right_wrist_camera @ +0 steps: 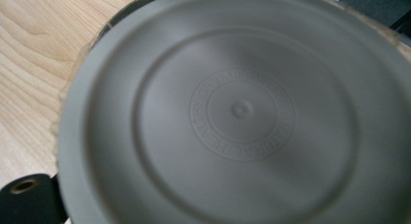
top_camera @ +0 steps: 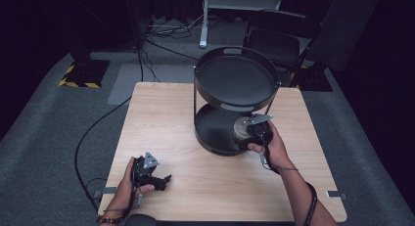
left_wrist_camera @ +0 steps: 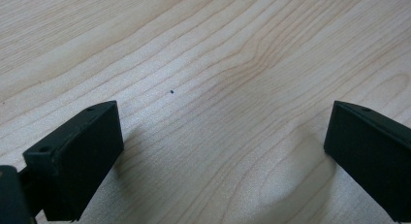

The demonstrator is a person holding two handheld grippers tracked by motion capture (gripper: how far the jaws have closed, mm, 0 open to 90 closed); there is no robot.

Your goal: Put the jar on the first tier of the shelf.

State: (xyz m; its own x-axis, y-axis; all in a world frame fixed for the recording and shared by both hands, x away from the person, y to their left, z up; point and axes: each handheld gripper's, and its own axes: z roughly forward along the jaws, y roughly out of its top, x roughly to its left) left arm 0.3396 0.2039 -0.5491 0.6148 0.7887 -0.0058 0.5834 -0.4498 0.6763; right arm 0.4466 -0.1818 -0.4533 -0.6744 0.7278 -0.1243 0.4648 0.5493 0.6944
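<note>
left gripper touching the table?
Cannot tell. The left gripper view shows the left gripper open just above the table, shadows beneath its jaws, no plain contact or gap.

1. The table [top_camera: 186,138] is pale wood with wavy brown grain; one tiny dark speck lies ahead of the left gripper [left_wrist_camera: 223,136], whose jaws are matte black.
2. The round plate [right_wrist_camera: 232,117], close before the right gripper [top_camera: 252,130], is dull grey-beige with raised rings and embossed lettering.
3. The two-tier stand [top_camera: 235,96] beyond it is black.
4. The floor [top_camera: 44,138] is grey carpet, with a yellow-and-black striped base [top_camera: 80,79].
</note>
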